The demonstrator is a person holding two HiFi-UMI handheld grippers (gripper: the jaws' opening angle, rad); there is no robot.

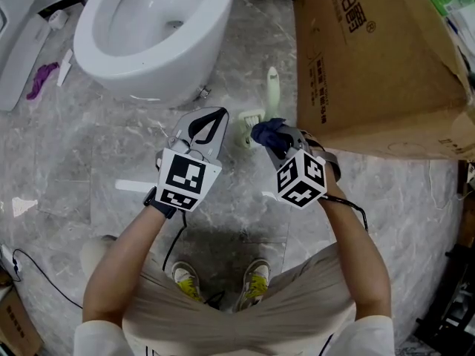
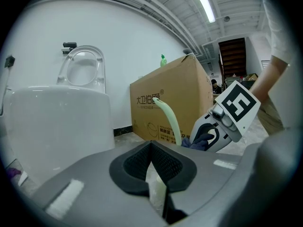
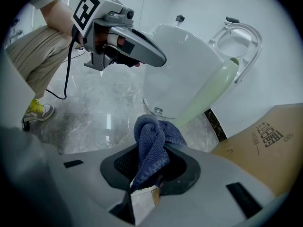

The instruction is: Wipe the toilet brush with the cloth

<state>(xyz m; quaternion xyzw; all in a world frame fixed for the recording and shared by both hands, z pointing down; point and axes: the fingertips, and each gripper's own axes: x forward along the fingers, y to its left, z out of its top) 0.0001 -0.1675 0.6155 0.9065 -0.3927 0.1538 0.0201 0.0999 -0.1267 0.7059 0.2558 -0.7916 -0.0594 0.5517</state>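
While left gripper [image 1: 217,119] clamps toilet brush [image 1: 272,87], right gripper [image 1: 279,144] pinches cloth [image 1: 266,131]; toilet [image 1: 100,54] and box [image 1: 371,65] flank them.

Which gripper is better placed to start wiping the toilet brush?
Right. The right gripper is shut on the blue cloth, which is close beside the toilet brush. The left gripper has its jaws together with nothing between them.
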